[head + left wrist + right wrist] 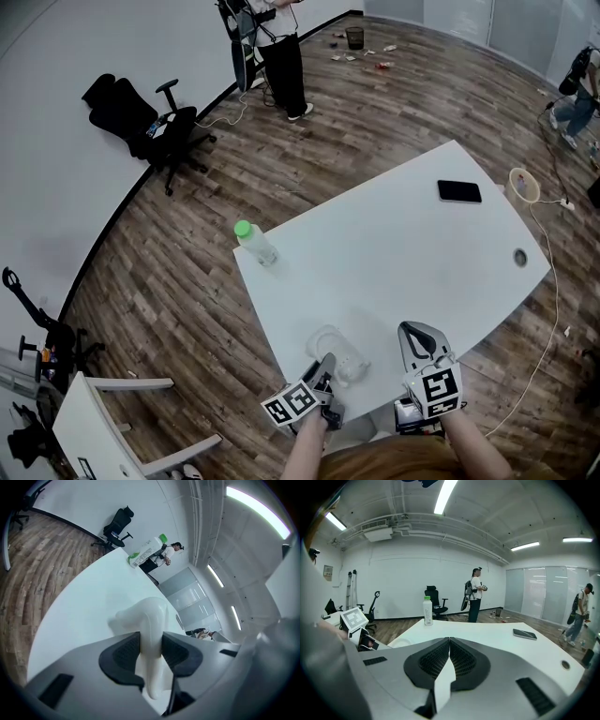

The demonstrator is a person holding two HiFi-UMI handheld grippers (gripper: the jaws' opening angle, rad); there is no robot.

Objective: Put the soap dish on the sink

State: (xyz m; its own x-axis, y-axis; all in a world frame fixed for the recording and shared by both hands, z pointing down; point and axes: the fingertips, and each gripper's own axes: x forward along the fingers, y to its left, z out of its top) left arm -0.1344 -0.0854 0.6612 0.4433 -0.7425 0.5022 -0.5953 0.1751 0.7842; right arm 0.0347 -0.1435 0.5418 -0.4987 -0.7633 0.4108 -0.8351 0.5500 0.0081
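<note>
- White table (403,253) on wood floor; bottle (253,242) at its left corner; no sink in view.
- My left gripper (325,364): jaws clamp the soap dish (342,354) by its rim; the dish extends ahead, at the table's near edge.
- My right gripper (418,334): jaws together, empty, just right of the dish.

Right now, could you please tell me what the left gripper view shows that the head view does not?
Only the left gripper view shows the left gripper's pads clamped on the rim of the soap dish, plus the ceiling light strips. Only the head view shows the right gripper, the black phone and the cable on the floor. Both show the white table, the green-capped bottle, the black office chair, a standing person and the dish itself.
</note>
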